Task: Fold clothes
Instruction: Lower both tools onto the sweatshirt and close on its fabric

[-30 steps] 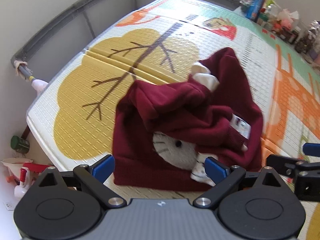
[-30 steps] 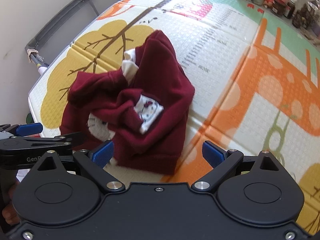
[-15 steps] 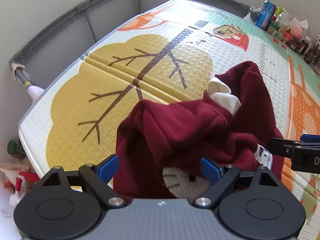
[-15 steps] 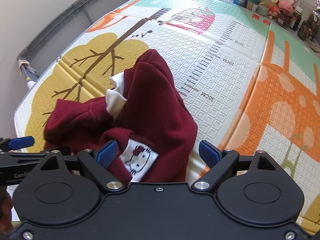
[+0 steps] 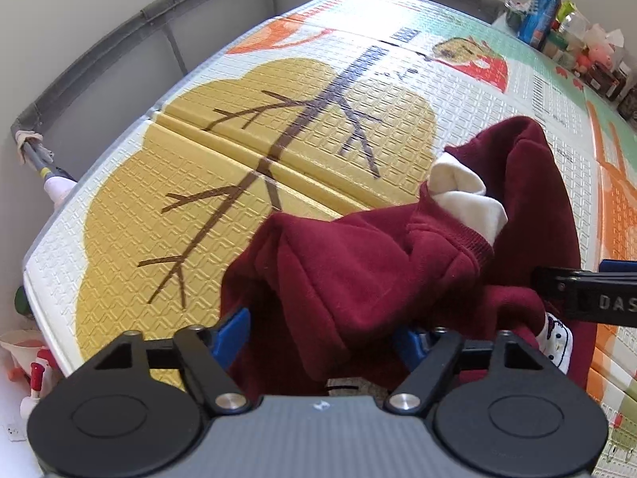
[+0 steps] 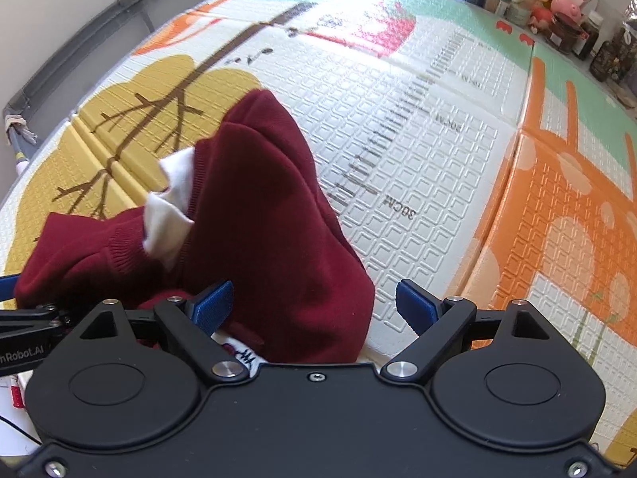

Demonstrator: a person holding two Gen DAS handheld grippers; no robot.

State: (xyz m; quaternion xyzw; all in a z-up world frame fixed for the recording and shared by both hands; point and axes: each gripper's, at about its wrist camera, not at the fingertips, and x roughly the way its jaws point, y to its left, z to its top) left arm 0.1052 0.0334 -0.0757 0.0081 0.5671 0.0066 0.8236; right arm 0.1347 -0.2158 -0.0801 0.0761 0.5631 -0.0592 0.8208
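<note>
On the play mat (image 5: pixel 247 167), near its front edge, lies a soft, floppy, light maroon sweater (image 5: pixel 358 279), best pinched at its hem, as the left hand-held gripper (image 5: pixel 322 332) has just been closing around a fold, not yet clamped, and the right hand-held gripper (image 6: pixel 314 304), also narrowing, stands open over the cloth's edge.

Both wrist views are brightly and evenly lit, with soft daylight that seems to come from the far, upper side of the frame; in the right wrist view it washes out the play mat (image 6: pixel 418 127) into glare around the upper centre, bleaching the printed colours there. Shadows are faint and soft, only a dark fringe under the maroon sweater (image 5: pixel 358 279) and between its folds. Strong fisheye distortion bends the grey rail (image 5: pixel 99 51) and the mat's edges into curves, the corners vignette to black, and the cluttered bottles (image 6: pixel 565 12) at upper right look slightly soft.
</note>
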